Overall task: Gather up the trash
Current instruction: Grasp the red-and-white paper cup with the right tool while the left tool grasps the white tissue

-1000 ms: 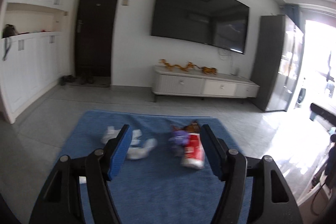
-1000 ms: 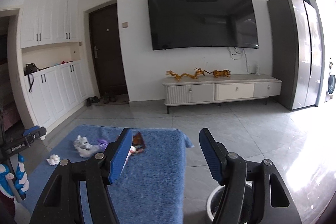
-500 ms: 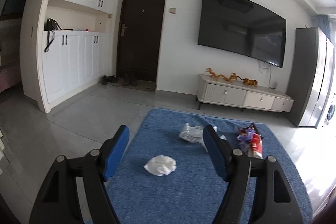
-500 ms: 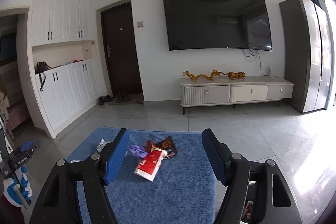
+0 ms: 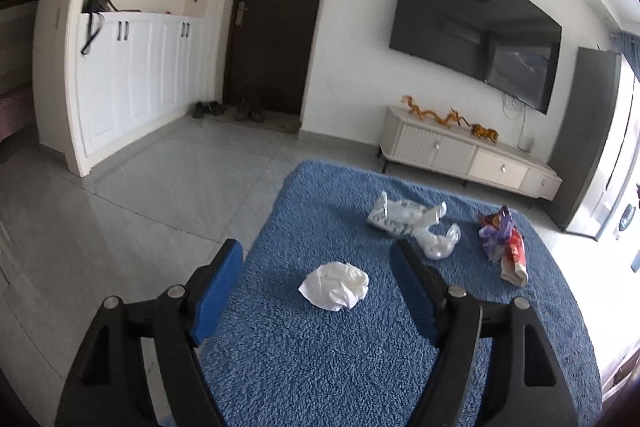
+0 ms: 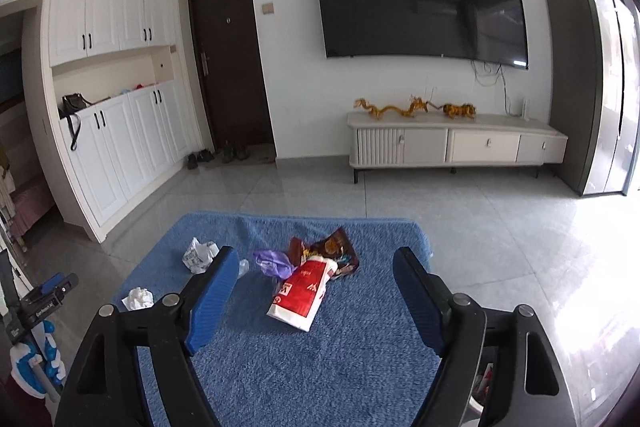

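Left gripper (image 5: pixel 316 271): jaws just widened, empty, framing crumpled white paper wad (image 5: pixel 334 285) on shaggy blue rug (image 5: pixel 320 367). Right gripper (image 6: pixel 312 283): likewise widened, empty, lined up on red-and-white plastic wrapper (image 6: pixel 302 293) ahead for pickup.

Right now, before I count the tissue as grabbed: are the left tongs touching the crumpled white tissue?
Apart. The left wrist view shows the left tongs open, blue rug showing between each pad and the crumpled white tissue.
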A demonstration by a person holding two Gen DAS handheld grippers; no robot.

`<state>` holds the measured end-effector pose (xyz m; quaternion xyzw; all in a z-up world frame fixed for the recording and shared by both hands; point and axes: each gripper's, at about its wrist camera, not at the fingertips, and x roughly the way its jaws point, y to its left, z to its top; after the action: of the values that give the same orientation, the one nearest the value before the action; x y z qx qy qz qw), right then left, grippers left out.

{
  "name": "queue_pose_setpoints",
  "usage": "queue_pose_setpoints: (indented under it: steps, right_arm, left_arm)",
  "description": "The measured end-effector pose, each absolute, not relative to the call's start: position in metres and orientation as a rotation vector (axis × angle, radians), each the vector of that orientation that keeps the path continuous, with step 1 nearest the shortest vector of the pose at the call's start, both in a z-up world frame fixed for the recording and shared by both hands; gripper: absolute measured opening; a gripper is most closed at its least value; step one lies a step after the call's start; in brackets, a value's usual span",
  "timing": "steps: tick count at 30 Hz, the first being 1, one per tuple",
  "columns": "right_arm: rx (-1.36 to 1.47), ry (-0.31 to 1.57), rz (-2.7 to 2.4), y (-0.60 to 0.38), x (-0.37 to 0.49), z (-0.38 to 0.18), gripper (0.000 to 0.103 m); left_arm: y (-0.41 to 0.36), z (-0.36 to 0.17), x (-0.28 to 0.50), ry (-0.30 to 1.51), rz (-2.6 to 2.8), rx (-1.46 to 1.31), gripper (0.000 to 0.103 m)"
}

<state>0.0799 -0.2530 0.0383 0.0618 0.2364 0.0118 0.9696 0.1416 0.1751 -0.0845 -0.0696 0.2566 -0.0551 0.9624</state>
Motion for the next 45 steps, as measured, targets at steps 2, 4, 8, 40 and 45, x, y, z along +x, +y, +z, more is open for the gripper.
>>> queue_pose_setpoints:
  steps: [2,4,8,40,45]
  right_arm:
    - [0.125,0.515,0.032,-0.247,0.095,0.028,0.081]
    - [0.13,0.559,0.04,-0.241,0.112,0.012,0.081]
    - [0.163,0.665,0.058,-0.234,0.145,-0.025,0.081]
    - [0.199,0.968,0.264,-0.229,0.205,-0.141,0.062]
    - [0.232,0.943,0.291,-0.248,0.164,-0.138,0.06]
  left_arm:
    - [0.171,-0.092,0.152,0.547,-0.135,-0.129,0.079]
    - [0.164,-0.103,0.165,0.585,-0.153,-0.116,0.08]
    - [0.151,-0.123,0.19,0.643,-0.18,-0.094,0.08]
    - [0.127,-0.178,0.245,0.824,-0.236,-0.056,0.027]
    - [0.123,-0.173,0.235,0.797,-0.25,-0.054,0.02]
